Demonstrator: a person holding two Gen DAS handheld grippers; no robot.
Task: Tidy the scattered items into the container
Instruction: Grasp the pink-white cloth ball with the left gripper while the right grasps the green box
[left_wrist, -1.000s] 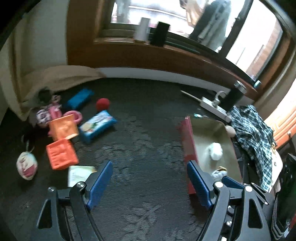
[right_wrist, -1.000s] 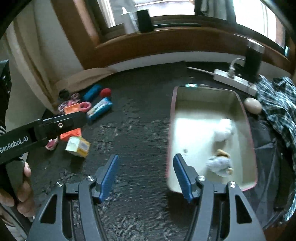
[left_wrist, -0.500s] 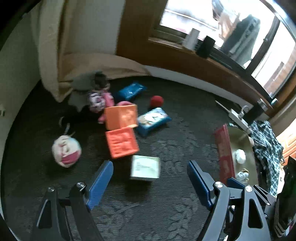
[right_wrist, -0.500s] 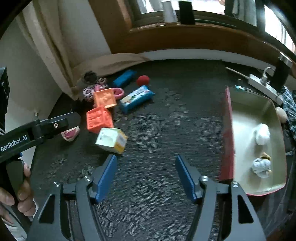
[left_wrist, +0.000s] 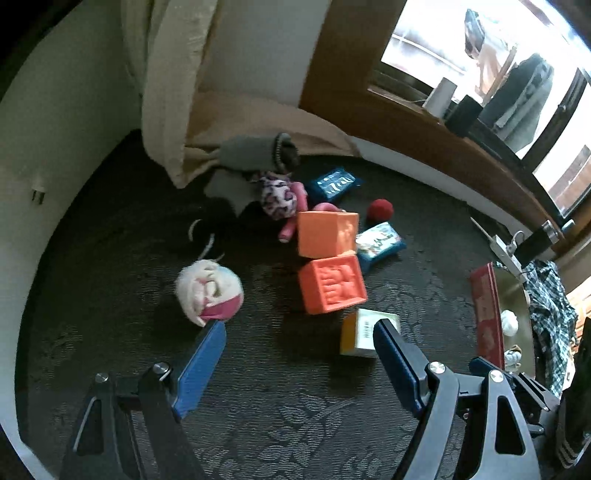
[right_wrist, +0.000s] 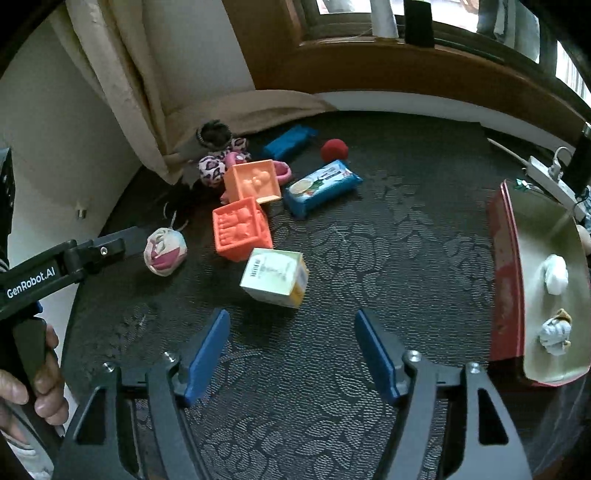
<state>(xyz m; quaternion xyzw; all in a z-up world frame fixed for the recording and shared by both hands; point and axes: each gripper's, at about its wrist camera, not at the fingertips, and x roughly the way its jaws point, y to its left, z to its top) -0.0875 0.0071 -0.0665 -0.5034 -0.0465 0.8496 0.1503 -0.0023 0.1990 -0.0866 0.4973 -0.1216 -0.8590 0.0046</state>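
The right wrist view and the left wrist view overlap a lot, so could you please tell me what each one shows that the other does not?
Only the right wrist view shows the left gripper's black arm marked GenRobot.AI, the person's hand holding it, and the open inside of the container.

Only the left wrist view shows the plaid cloth beyond the container.

Both show the two orange blocks, the small carton, the blue packet, the red ball and the round pink-and-white pouch, all still on the carpet.
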